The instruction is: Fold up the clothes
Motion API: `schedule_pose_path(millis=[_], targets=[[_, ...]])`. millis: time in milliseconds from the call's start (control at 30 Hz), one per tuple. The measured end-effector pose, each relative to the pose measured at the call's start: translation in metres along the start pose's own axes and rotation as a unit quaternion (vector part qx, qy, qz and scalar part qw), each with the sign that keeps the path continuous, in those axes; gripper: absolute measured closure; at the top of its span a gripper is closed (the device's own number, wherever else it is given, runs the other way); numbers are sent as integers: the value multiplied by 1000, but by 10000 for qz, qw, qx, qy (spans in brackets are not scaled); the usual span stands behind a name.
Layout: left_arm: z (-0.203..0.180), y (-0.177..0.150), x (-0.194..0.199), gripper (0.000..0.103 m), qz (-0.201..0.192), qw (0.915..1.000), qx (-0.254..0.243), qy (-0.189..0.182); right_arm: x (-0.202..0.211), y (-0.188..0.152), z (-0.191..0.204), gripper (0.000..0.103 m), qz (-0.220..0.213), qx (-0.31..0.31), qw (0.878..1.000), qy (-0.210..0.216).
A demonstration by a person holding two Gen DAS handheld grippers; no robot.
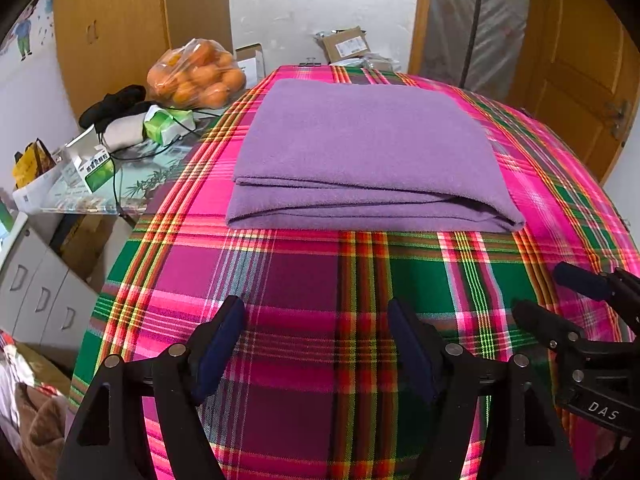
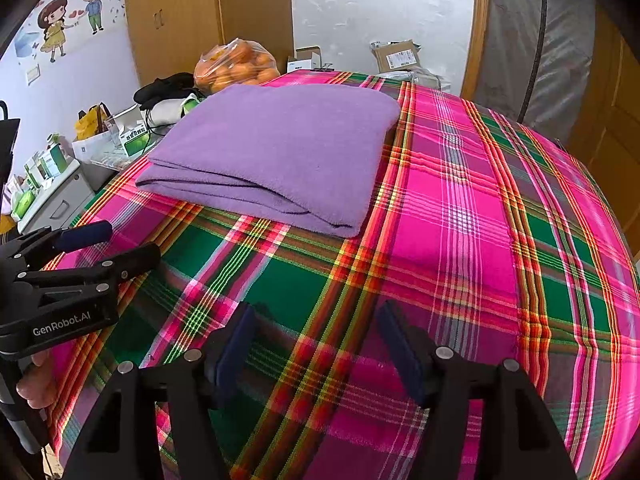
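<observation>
On a tabletop [image 1: 304,288] under bright pink-and-green plaid cloth [image 2: 460,208], in a cluttered room: purple garment [image 1: 360,148] lying folded in a flat stack, layered edges facing the cameras, long axis running across the view. Straight ahead of the left gripper [image 1: 316,344], well apart, with bare plaid between; ahead and off to the left of the right gripper [image 2: 316,348], likewise untouched. Both sets of jaws apart and empty, angled down toward the cloth. Left side apparently nearer the stack's centre, right side closer to its near right corner. Folding seemingly well along, possibly finished; any further fold likely to call for a forward reach to the near edge. Beyond the table's far left corner, a bag of oranges [image 1: 196,74] and scattered boxes.
</observation>
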State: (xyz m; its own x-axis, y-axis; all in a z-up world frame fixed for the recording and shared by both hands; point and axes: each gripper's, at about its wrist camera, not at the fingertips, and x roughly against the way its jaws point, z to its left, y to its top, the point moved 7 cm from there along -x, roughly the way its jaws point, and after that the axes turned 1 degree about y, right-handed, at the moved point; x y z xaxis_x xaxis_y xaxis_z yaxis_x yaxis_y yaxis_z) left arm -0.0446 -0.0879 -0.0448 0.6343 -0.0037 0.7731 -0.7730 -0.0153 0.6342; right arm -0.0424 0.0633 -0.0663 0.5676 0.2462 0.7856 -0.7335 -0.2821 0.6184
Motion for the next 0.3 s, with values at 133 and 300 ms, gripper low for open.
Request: schedule_pose_path(millis=[133, 300], targets=[[1, 0, 0, 28, 0, 10000, -7, 2, 0, 0, 0, 37, 0, 0, 10000, 0], [1, 0, 0, 28, 1, 10000, -14, 6, 0, 0, 0, 37, 1, -1, 10000, 0]])
